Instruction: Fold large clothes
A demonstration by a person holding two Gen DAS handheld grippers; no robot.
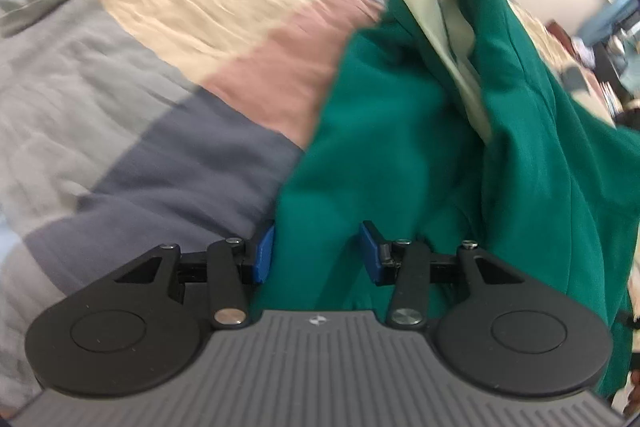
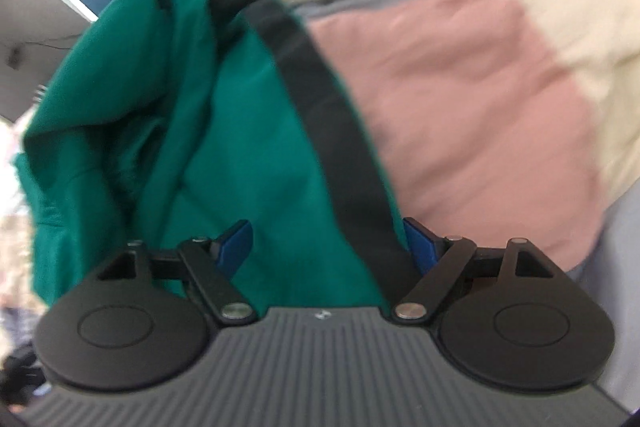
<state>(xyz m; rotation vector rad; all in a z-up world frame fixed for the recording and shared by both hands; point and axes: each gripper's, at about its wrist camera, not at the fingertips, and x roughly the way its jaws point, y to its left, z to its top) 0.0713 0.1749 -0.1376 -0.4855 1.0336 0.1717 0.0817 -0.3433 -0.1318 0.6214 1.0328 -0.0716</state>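
1. The garment (image 1: 400, 155), a green piece with a pale lining patch showing near the top centre of the left wrist view, hangs bunched above a patchwork bed (image 1: 140, 87). It fills the right half of that frame and runs from the bottom centre up to the upper right.

2. In the left view, the left tool (image 1: 316, 251) has its blue pads (image 1: 264, 255) apart, with green cloth running between them. Whether they actually pinch the fabric I cannot tell; a gap shows on the right pad's side.

3. In the right view, the right tool (image 2: 328, 247) likewise stands apart, with the garment (image 2: 200, 131) and its black band (image 2: 332, 131) passing between the pads. The grip itself is not visible.

4. The relation that matters: in both views the cloth's long axis runs straight ahead from the tool and upward in the frame, so each tool sits at one end of a hanging edge. Neither looks clearly nearer.

5. My judgement: the fold is at an early stage, the garment not yet spread flat on the bed (image 2: 460, 99). The next move probably calls for drawing the two tools apart to tension that edge.
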